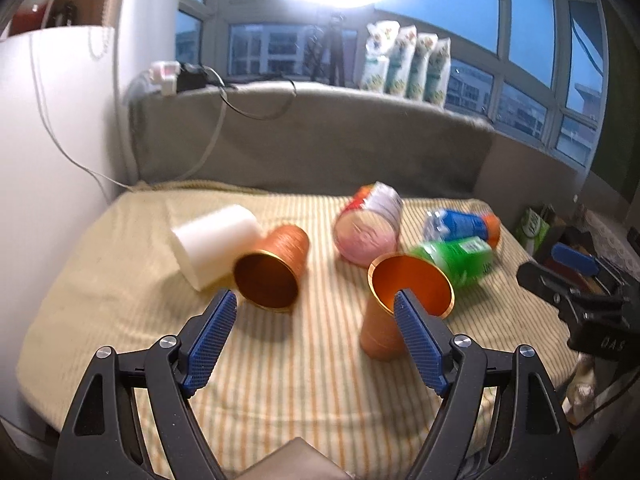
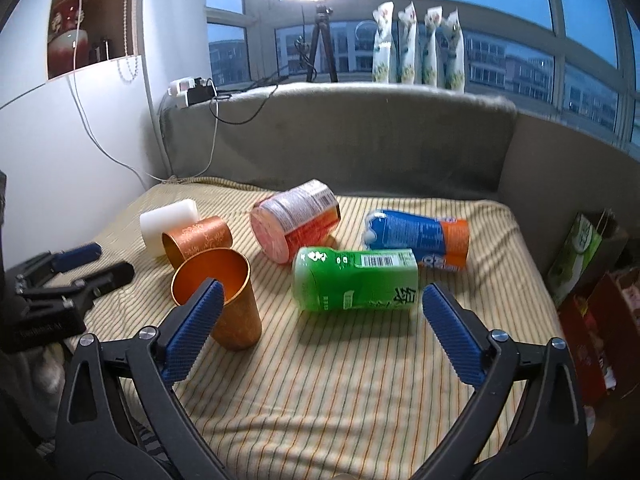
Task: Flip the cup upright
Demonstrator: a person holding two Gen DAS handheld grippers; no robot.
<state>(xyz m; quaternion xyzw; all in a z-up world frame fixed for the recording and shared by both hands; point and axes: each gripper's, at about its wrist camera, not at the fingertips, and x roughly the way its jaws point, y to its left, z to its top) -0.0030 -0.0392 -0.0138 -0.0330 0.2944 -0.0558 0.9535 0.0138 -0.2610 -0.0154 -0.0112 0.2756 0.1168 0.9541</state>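
Note:
An orange metal cup (image 1: pixel 384 320) stands upright on the striped cloth (image 1: pixel 280 368), its mouth facing up; it also shows in the right wrist view (image 2: pixel 228 300). A second orange cup (image 1: pixel 276 268) lies on its side against a white cup (image 1: pixel 212 240) that also lies down; both show in the right wrist view, orange (image 2: pixel 200 240) and white (image 2: pixel 168 220). My left gripper (image 1: pixel 316 308) is open and empty, its right finger in front of the upright cup. My right gripper (image 2: pixel 320 300) is open and empty, near the green can.
A green can (image 2: pixel 356 280), a blue and orange can (image 2: pixel 420 236) and a red can (image 2: pixel 296 220) lie on their sides on the cloth. A grey sofa back (image 2: pixel 360 140) rises behind. Bags (image 2: pixel 580 256) stand at the right edge. A white wall is at the left.

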